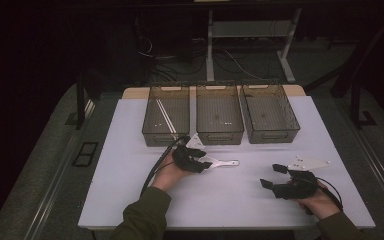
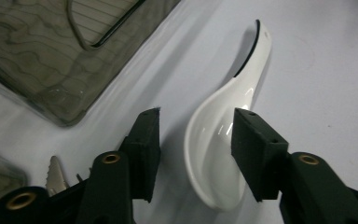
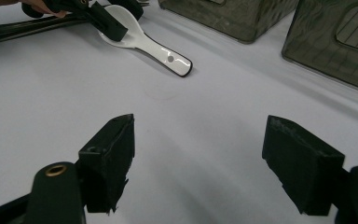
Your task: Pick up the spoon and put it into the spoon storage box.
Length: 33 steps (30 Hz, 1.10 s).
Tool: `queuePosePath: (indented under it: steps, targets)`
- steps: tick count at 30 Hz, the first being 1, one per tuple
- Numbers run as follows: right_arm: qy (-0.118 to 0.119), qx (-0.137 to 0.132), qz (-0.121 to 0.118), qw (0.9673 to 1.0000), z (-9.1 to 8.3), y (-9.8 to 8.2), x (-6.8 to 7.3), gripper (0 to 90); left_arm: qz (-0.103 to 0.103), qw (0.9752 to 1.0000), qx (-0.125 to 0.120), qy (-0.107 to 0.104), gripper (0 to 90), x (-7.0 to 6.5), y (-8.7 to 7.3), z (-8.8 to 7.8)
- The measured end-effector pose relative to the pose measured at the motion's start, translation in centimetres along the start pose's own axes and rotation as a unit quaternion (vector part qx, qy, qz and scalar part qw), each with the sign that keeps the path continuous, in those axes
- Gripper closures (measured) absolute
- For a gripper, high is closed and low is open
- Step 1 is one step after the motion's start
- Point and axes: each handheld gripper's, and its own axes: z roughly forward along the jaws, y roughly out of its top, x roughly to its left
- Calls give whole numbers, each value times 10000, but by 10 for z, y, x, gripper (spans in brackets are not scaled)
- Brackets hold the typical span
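A white ceramic soup spoon (image 2: pixel 219 140) lies on the pale grey desk (image 1: pixel 130 190), just in front of three smoked translucent plastic bins (image 1: pixel 219 114) set side by side at the far edge. The left gripper (image 2: pixel 196 156) straddles the spoon's bowl: in the left gripper view the bowl sits between the two black fingers (image 2: pixel 145 149), lying against the right-hand one, while a clear gap of desk separates it from the left-hand one. The fingers stand partly apart and do not yet clamp the spoon. The spoon's handle runs away from the gripper and its dark-edged tip points toward open desk. In the high view the handle (image 1: pixel 225 162) sticks out to the right of the left gripper (image 1: pixel 200 159). The right gripper (image 3: pixel 200 158) rests low over bare desk, well apart from the spoon (image 3: pixel 149 44), with its fingers (image 3: pixel 109 154) spread wide and nothing between them.
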Motion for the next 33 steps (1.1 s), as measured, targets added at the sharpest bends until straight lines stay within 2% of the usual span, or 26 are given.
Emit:
queuePosePath:
  steps: [5, 8, 10, 14, 18, 19, 20, 21, 24, 28, 33]
  targets:
    - [-31, -8, 9, 10000, 0, 0, -1, 253, 25, 9999, 11, -139, 607, -2, 0, 0]
    - [-43, -15, 26, 10000, -1, 0, -1, 253, 71, 9999, 36, -147, 639, -3, 0, -1]
    - [-49, -17, 27, 10000, -1, 0, -1, 253, 32, 9999, 12, -153, 651, -5, 0, 0]
    - [-51, -10, 21, 10000, -1, 0, -1, 253, 148, 9997, 36, -173, 692, -6, 0, -2]
    - [-58, -22, 29, 10000, -1, 0, -1, 253, 247, 9995, -8, -181, 789, -10, 1, -6]
    - [-64, -16, 28, 10000, -1, 0, -1, 253, 355, 9993, 19, -154, 793, -10, 2, -6]
    - [-67, -14, 29, 10000, -1, 0, -1, 253, 322, 9994, 23, -114, 795, -12, 2, -6]
    - [-70, -16, 32, 10000, -1, 0, -1, 254, 385, 9992, 63, -104, 796, -12, 3, -6]
    - [-77, -26, 25, 10000, -1, 1, -1, 254, 402, 9991, 54, -87, 798, -13, 3, -6]
    - [-76, -39, 26, 10000, -2, 1, -1, 254, 396, 9991, 65, -165, 799, -14, 3, -7]
    - [-64, -42, 14, 10000, -2, 1, 0, 253, 319, 9994, 92, -75, 801, -14, 5, -12]
